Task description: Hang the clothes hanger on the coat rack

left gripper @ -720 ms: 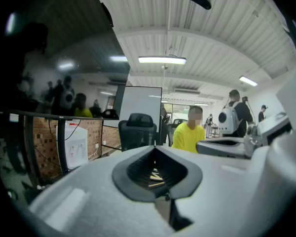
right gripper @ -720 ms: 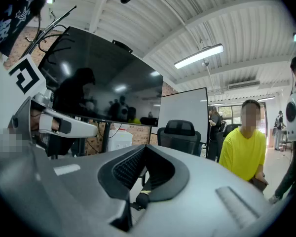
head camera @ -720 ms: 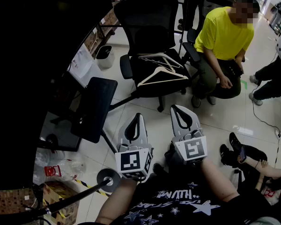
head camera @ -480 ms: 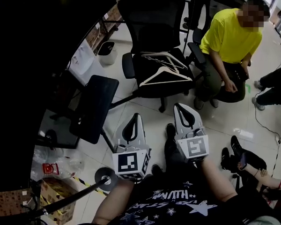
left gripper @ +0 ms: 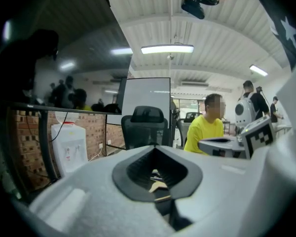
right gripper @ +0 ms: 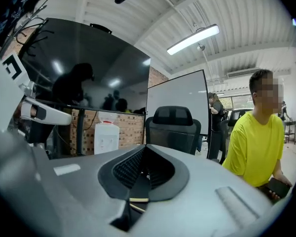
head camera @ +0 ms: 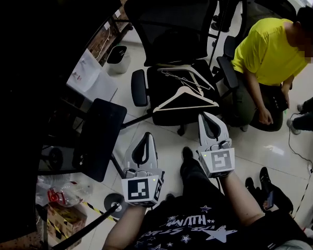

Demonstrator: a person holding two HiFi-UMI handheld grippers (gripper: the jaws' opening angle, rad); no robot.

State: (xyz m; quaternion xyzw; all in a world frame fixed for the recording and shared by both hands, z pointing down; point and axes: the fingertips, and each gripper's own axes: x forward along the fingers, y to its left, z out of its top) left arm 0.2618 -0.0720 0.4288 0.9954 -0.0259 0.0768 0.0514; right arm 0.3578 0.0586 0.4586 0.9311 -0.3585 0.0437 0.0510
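You are holding both grippers low over the pale tiled floor [head camera: 169, 147], side by side and a little apart, each one pointing ahead toward the black office chair [head camera: 172, 117]. The left gripper [head camera: 148, 135] is showing its fingers pressed together at the tips, leaving only the dark loop behind them, and nothing is sitting in that loop. The right gripper [head camera: 204, 116] is showing the same: fingers closed tip to tip and carrying nothing. Its tips are hovering just short of the front edge of the chair seat, while the left gripper is hanging farther back and off to the left.

The pale hanger [head camera: 184, 91] is lying flat on the chair seat, untouched by either gripper. Its long axis is running across the seat from left to right as you are looking down, with the straight bottom bar nearest you. Its peak and hook are pointing away from you, toward the chair back. A thinner hanger [head camera: 183, 75] is lying behind it, closer to the backrest, also flat and roughly crosswise; its hook is too fine to read.

A person in a yellow shirt [head camera: 271, 51] is sitting just to the right of the chair. A flat black panel [head camera: 96, 139] is standing on the left, near your left gripper.
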